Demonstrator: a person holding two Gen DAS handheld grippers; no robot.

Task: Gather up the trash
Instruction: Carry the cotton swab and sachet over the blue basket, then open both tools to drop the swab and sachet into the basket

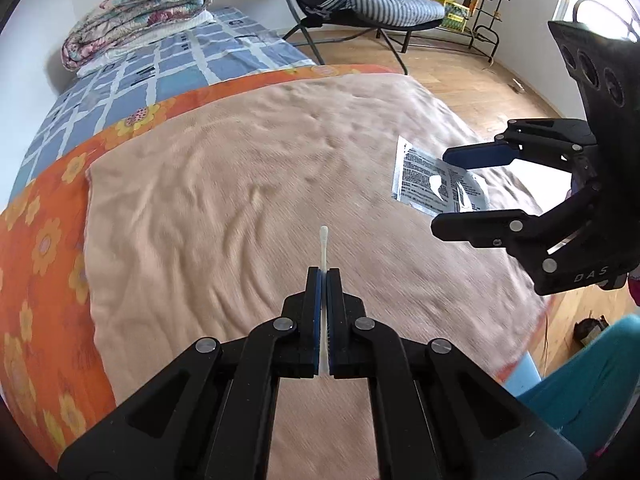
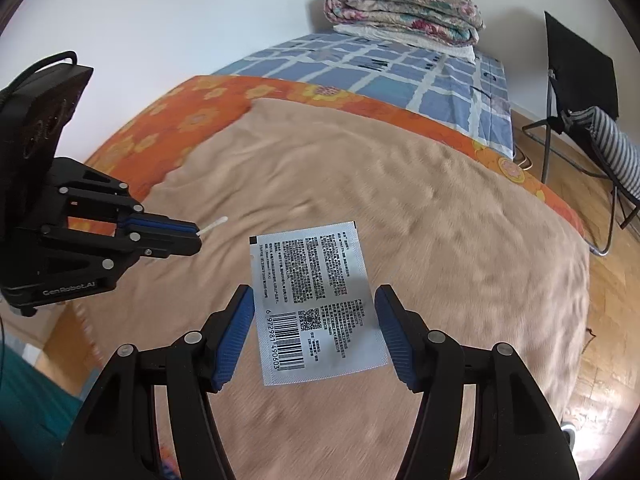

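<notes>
A white cotton swab (image 1: 323,244) sticks out forward from my left gripper (image 1: 324,276), which is shut on its stem; the right wrist view shows the same swab (image 2: 214,226) at that gripper's tip (image 2: 196,236). A silver printed sachet (image 2: 316,300) with a barcode spans the gap between the blue pads (image 2: 236,336) of my right gripper (image 2: 315,294), which is shut on its two side edges. The sachet looks sharp while the bed below is blurred. From the left wrist view, the sachet (image 1: 424,184) hangs in the right gripper (image 1: 440,192) above the peach blanket (image 1: 240,200).
The bed carries an orange flowered sheet (image 1: 44,240), a blue checked cover (image 1: 168,68) and a folded floral quilt (image 1: 140,12) at its head. A black folding chair (image 1: 360,4) with a striped cushion stands on the wooden floor (image 1: 480,80). A person's teal trouser leg (image 1: 592,372) is at right.
</notes>
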